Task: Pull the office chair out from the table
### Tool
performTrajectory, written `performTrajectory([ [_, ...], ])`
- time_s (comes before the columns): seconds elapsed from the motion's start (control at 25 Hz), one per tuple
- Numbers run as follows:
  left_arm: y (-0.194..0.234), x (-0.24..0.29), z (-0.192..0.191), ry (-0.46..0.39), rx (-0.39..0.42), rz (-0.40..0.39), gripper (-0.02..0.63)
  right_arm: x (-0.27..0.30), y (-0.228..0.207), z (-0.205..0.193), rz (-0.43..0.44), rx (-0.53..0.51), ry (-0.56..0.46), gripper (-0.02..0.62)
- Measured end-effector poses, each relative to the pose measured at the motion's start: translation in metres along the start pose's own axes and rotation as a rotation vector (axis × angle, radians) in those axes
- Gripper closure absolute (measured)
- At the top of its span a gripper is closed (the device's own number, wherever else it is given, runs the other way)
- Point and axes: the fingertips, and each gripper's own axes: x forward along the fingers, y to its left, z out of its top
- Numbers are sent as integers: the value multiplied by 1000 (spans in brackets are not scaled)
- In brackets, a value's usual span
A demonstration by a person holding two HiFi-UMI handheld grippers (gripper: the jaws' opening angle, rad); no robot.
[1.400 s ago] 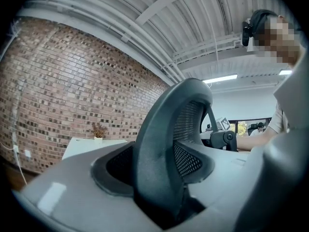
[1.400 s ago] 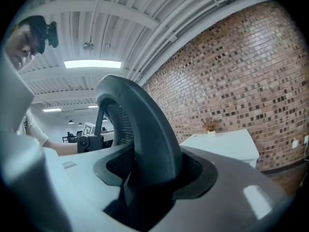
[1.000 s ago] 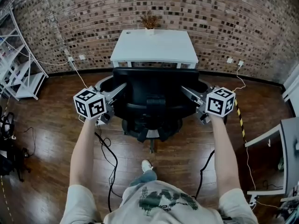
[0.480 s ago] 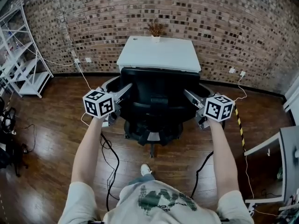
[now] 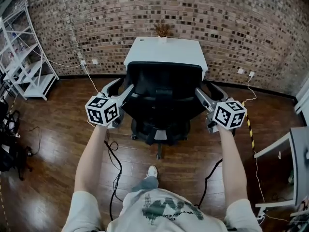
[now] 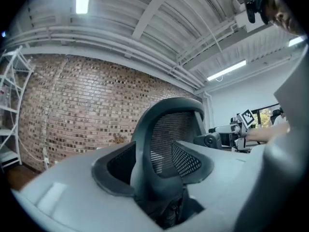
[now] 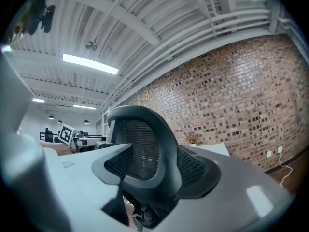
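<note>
A black mesh-backed office chair [image 5: 164, 98] stands tucked against a white table [image 5: 166, 52] by the brick wall. My left gripper [image 5: 128, 90] reaches level to the left rim of the chair's backrest [image 6: 161, 144]. Its jaws are closing, and the rim fills the gap between the pads [image 6: 116, 163]. My right gripper [image 5: 199, 93] is at the backrest's right rim [image 7: 154, 149]. Its jaws stand wide on either side of the rim, with a thin gap showing low on the inner side. The seat and armrests are mostly hidden under the backrest.
A small dried plant [image 5: 162, 32] sits at the table's far edge. White wire shelving [image 5: 29, 62] stands at the left wall. Black cables [image 5: 113, 153] trail over the wooden floor by my shoe [image 5: 151, 171]. Another desk's corner [image 5: 289, 149] juts in at the right.
Both grippers have moved forward from beside the armrests to the two side rims of the backrest. The head view has shifted, so the chair's back now covers the table's front edge.
</note>
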Motion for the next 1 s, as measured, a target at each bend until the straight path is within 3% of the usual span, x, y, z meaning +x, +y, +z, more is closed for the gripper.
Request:
performTrajectory([
  [0.2, -37, -28, 0, -7, 35, -4, 365, -28, 37, -5, -8, -36, -1, 344],
  [0.48, -101, -65, 20, -54, 98, -80, 430, -71, 104, -6, -24, -87, -27, 400],
  [0.68, -141, -107, 29, -102, 90, -123, 495, -98, 174, -7, -13, -124, -60, 442],
  [0.8, -162, -139, 22, -115, 62, -157, 568, -113, 217, -14, -11, -147, -61, 471],
  [1.0, -194, -191, 1, -90, 24, -202, 591, -143, 275, -33, -40, -160, -55, 512],
])
